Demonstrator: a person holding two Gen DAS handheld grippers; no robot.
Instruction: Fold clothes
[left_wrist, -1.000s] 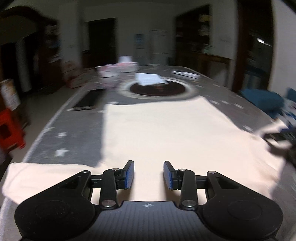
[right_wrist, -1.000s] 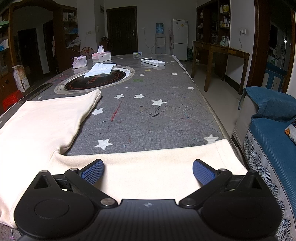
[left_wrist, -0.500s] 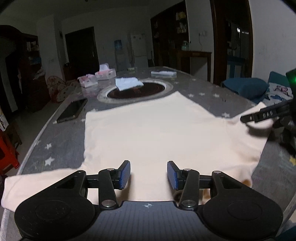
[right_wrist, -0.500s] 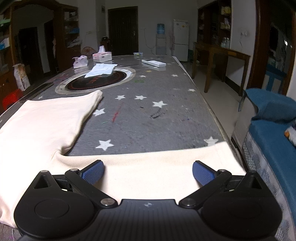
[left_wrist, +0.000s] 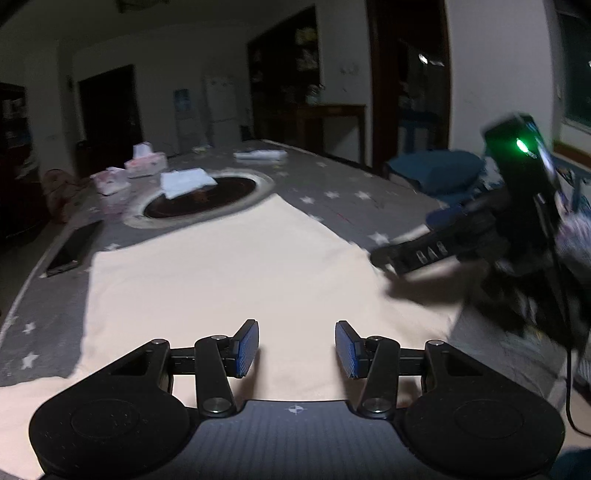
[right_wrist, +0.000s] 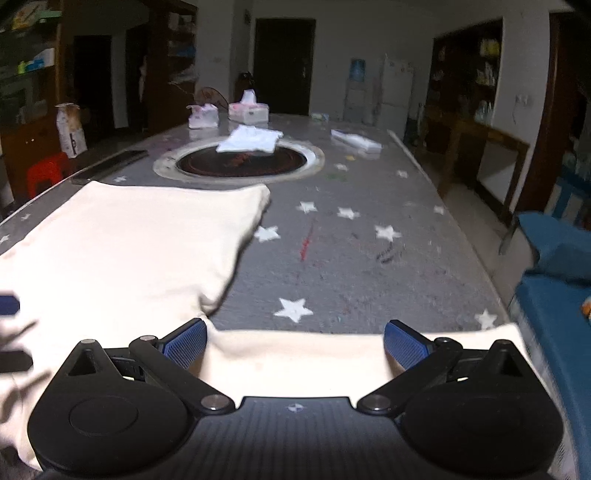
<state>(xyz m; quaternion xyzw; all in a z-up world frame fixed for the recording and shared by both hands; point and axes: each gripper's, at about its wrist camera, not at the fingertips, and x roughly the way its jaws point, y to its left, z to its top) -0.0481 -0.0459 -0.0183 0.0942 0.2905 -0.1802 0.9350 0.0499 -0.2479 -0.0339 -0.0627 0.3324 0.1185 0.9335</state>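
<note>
Shirt (left_wrist: 229, 280) is spread flat on the tabletop (right_wrist: 369, 251), sleeve (right_wrist: 295, 354) beneath the wide-open right hand-held gripper (right_wrist: 295, 339), left hand-held gripper (left_wrist: 295, 347) parted and empty; a single layer may be missed or bunched if the sleeve is pinched off-edge.

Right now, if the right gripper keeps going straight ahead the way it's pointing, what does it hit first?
Probably nothing soon: the open right gripper sits over the shirt's sleeve, and beyond lies only bare star-patterned tablecloth. Its height above them is unclear.
</note>
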